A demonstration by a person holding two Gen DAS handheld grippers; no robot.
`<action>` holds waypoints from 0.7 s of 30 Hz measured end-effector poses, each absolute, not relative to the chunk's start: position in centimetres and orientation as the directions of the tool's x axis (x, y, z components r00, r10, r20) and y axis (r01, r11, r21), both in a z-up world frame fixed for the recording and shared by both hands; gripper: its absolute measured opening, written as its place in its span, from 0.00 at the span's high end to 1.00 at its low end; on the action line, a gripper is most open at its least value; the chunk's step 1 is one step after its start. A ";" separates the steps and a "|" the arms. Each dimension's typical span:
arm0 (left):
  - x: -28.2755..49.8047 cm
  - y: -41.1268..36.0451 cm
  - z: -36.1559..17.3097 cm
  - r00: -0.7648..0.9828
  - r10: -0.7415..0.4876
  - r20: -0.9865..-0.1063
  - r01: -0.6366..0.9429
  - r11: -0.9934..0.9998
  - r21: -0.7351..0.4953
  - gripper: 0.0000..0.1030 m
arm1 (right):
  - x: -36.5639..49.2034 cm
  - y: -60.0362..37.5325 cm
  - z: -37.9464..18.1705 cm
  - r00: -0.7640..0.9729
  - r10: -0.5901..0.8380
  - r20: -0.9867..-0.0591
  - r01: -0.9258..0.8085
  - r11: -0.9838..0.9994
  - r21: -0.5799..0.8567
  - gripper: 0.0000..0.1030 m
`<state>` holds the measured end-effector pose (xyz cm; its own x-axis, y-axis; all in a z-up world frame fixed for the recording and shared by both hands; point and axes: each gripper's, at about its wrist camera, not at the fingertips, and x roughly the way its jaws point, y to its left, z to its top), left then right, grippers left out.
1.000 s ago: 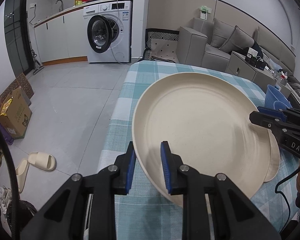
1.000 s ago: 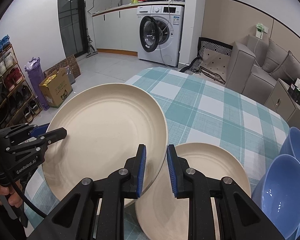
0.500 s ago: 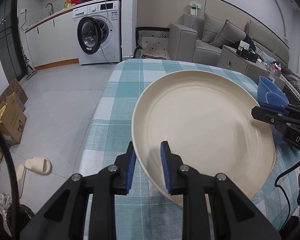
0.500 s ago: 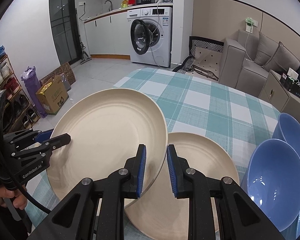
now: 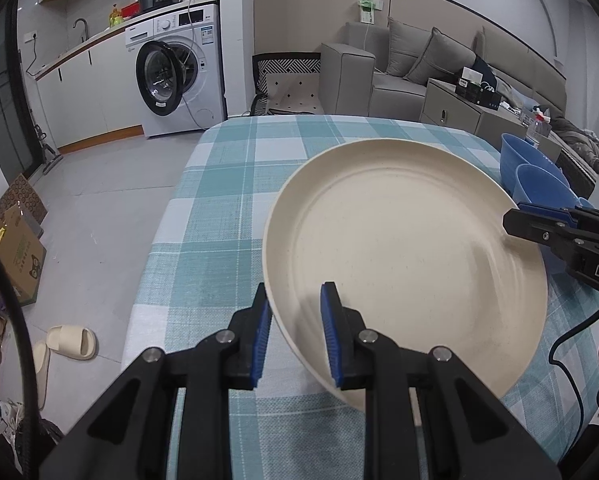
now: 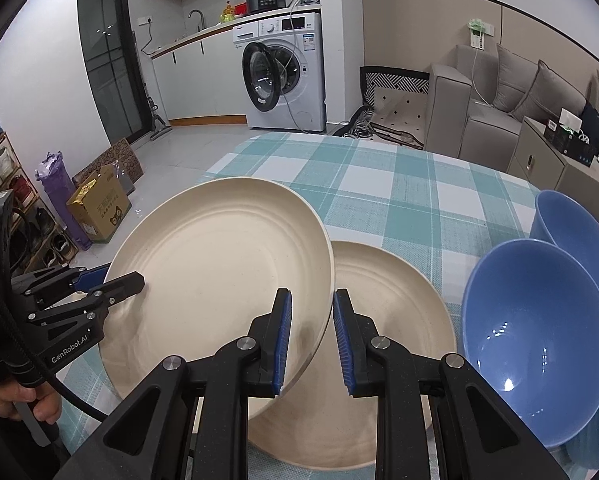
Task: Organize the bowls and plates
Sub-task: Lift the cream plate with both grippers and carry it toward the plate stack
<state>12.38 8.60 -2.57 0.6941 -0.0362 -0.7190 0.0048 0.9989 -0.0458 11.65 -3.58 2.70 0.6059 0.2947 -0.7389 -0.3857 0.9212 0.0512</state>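
Note:
A large cream plate [image 5: 399, 248] hangs tilted above the checked table [image 5: 227, 184], held by both grippers. My left gripper [image 5: 295, 336] is shut on its near rim. At the plate's right edge, the right gripper [image 5: 515, 224] is clamped on the rim as well. In the right wrist view the same plate [image 6: 219, 264] sits between my right gripper's [image 6: 309, 336] blue pads, with the left gripper [image 6: 127, 276] on its far left rim. A second cream plate [image 6: 391, 300] lies flat on the cloth, partly under the held one. Blue bowls [image 6: 535, 320] stand at the right.
Another blue bowl [image 6: 571, 232] stands behind the near one, close to the table's right side [image 6: 499, 184]. Beyond the table's left edge the floor drops away, with slippers [image 5: 71, 340] and a cardboard box [image 5: 19, 256]. A hand [image 6: 23, 404] grips the left handle.
Both grippers have carried the held plate sideways to the right, over the lying plate. In the left wrist view the lying plate is now hidden; the blue bowls have come closer.

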 end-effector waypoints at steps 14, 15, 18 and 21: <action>13.2 6.6 -2.9 0.699 -0.062 -0.712 0.034 0.998 -0.054 0.78 | 10.9 -6.0 2.4 0.614 0.279 -0.739 -0.342 0.937 0.070 0.79; 13.3 6.5 -2.9 0.699 -0.063 -0.712 0.036 0.998 -0.053 0.78 | 11.0 -6.2 2.3 0.613 0.279 -0.739 -0.338 0.938 0.074 0.79; 13.6 6.0 -3.0 0.698 -0.063 -0.713 0.043 0.998 -0.047 0.78 | 10.8 -6.9 1.9 0.612 0.274 -0.742 -0.326 0.942 0.079 0.79; 13.9 5.3 -3.1 0.698 -0.063 -0.714 0.053 0.998 -0.036 0.78 | 10.7 -7.5 1.8 0.613 0.265 -0.744 -0.310 0.947 0.081 0.79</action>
<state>13.95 5.33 -3.15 0.6976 -0.0627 -0.7137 0.0527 0.9980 -0.0362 10.74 -7.53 1.75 0.6135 0.2647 -0.7441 -0.3102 0.9472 0.0813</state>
